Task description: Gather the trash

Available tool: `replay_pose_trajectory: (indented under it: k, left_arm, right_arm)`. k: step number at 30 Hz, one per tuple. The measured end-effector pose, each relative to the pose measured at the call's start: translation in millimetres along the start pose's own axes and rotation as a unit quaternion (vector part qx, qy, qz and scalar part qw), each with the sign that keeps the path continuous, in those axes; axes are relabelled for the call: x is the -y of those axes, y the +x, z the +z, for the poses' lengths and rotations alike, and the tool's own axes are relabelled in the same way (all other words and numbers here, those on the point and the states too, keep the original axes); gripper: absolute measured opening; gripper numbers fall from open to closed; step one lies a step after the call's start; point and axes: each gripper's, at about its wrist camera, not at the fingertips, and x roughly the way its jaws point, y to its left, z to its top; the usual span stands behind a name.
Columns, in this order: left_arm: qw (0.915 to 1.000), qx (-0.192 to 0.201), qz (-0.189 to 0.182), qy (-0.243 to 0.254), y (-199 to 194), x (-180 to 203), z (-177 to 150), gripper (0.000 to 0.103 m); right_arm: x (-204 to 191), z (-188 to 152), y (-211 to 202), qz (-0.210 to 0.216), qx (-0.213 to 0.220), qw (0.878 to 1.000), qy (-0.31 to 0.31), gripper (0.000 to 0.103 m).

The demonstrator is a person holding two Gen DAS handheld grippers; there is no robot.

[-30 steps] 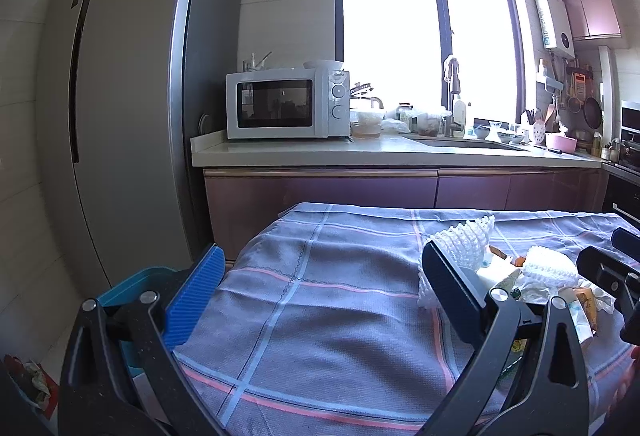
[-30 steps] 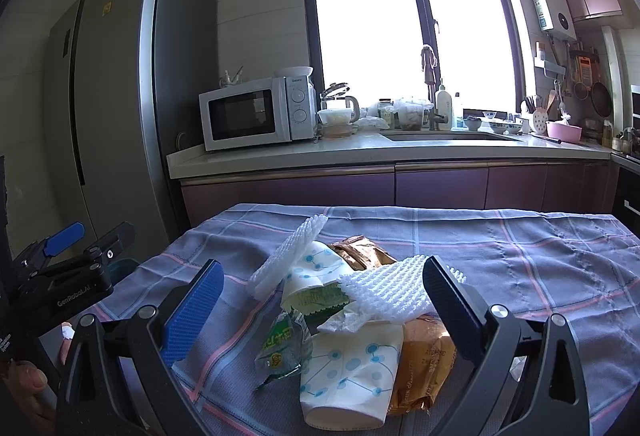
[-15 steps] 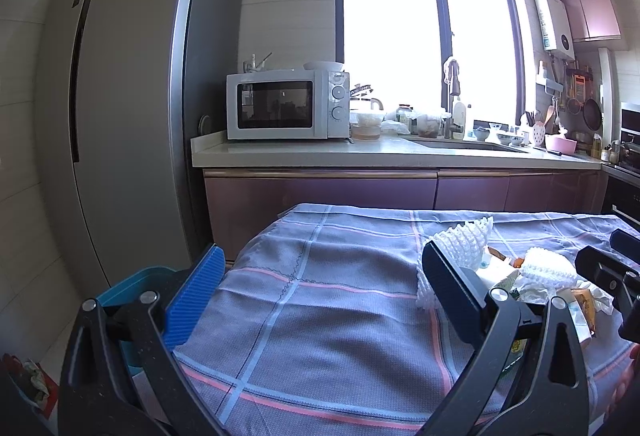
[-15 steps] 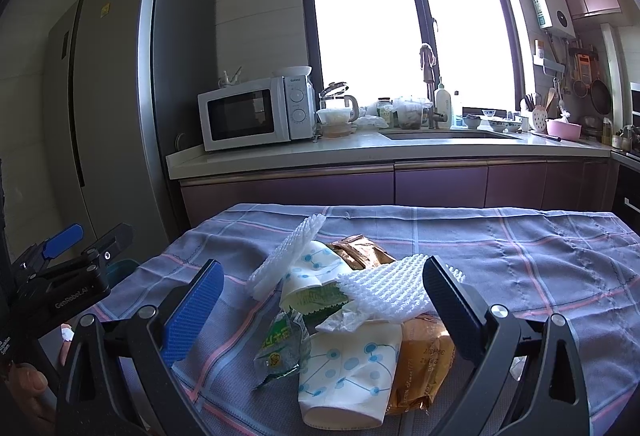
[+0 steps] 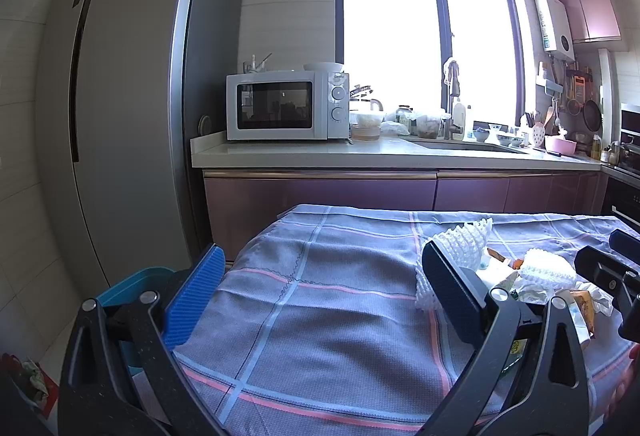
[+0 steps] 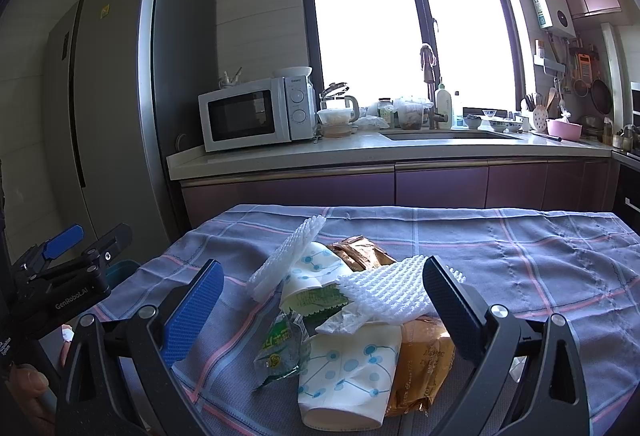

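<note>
A pile of trash lies on the checked tablecloth (image 6: 520,268): a white paper cup with blue dots (image 6: 352,376), a green wrapper (image 6: 280,348), white foam netting (image 6: 384,292), a second foam net (image 6: 286,260) and a brown bag (image 6: 424,368). My right gripper (image 6: 320,308) is open, its fingers wide on either side of the pile, holding nothing. My left gripper (image 5: 320,292) is open over bare cloth, left of the pile; the foam net (image 5: 460,240) shows past its right finger. A teal bin (image 5: 132,284) stands below the table's left edge.
Behind the table runs a counter (image 6: 360,152) with a microwave (image 6: 256,116), sink and bottles. A tall grey fridge (image 5: 128,116) stands at the left. The left gripper (image 6: 64,268) appears at the left edge of the right wrist view.
</note>
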Motion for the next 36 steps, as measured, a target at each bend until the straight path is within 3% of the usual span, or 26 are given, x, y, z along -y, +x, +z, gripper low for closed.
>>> replay_pose_trajectory:
  k: [24,33,36]
  left_arm:
    - [0.9997,-0.025,-0.005,-0.003,13.8,1.3,-4.1,0.097]
    - [0.9958,-0.07,-0.055,0.021,45.8,19.5,-7.2,0.097]
    - [0.9906,-0.09,-0.096,0.035,61.5,30.7,-4.4,0.097]
  right_arm:
    - [16.6,-3.6,9.5,0.001,-0.018,1.0,0.02,0.096]
    - [52.4,-5.8,34.2,-0.006,-0.071,0.995,0.065,0.096]
    - [70.8,-4.7,47.7,0.006,-0.096,0.991,0.097,0.096]
